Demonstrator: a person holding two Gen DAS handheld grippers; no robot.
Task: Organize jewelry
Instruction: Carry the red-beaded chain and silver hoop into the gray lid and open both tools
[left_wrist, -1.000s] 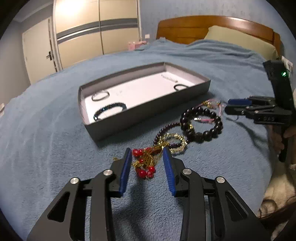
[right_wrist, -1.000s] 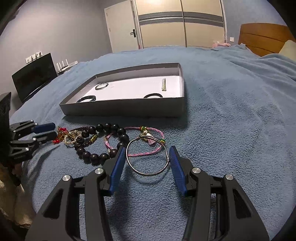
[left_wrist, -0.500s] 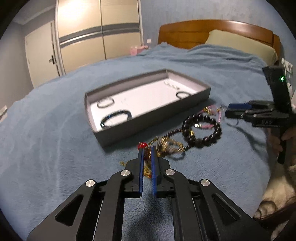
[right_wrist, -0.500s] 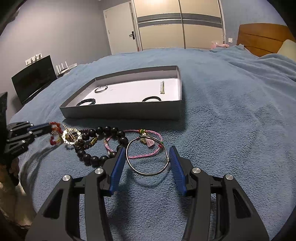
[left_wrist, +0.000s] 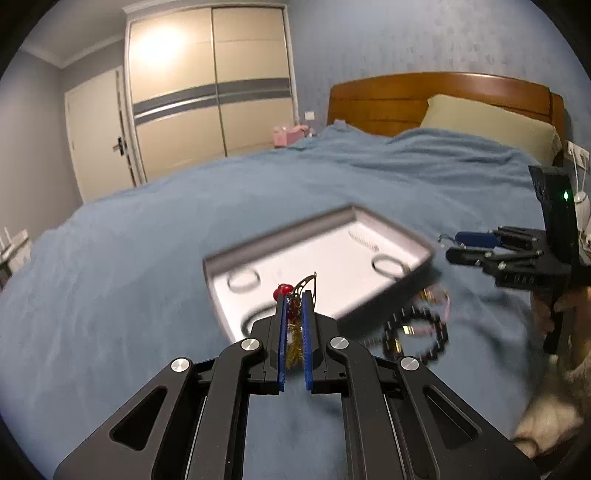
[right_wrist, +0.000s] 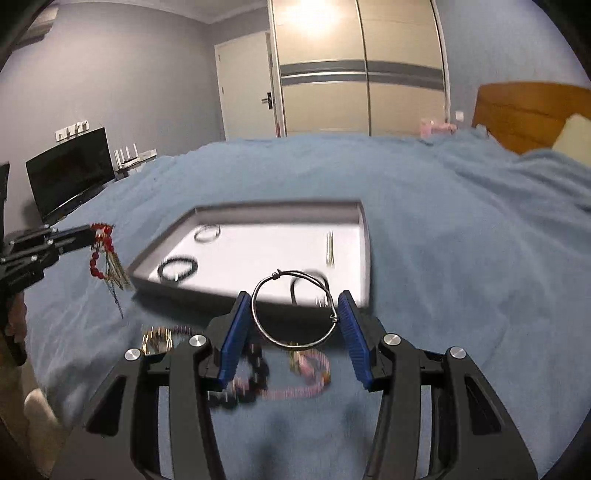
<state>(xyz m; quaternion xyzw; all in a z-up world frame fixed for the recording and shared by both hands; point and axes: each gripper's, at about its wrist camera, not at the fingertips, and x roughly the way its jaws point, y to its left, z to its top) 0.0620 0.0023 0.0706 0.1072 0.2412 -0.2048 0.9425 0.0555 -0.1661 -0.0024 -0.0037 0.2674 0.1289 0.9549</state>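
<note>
My left gripper (left_wrist: 294, 299) is shut on a red-bead and gold bracelet (left_wrist: 291, 314) and holds it in the air in front of the grey tray (left_wrist: 413, 236); in the right wrist view the bracelet (right_wrist: 101, 254) dangles from it. My right gripper (right_wrist: 293, 306) is closed on a silver wire bangle (right_wrist: 295, 310), lifted above the bed near the tray (right_wrist: 365, 251). A dark bead bracelet (left_wrist: 417, 339), a pink cord bracelet (right_wrist: 306, 376) and a gold one (right_wrist: 157, 338) lie on the blanket. Several bracelets lie inside the tray.
The blue blanket (left_wrist: 147, 258) covers the whole bed. A wooden headboard (left_wrist: 424, 99) and pillow (left_wrist: 487, 125) stand at the back right. A wardrobe (right_wrist: 362, 66), a door (right_wrist: 247, 85) and a TV (right_wrist: 70, 170) are beyond the bed.
Both grippers have risen from the blanket. The left one lifted the red and gold bracelet; the right one closed on the silver bangle and lifted it.
</note>
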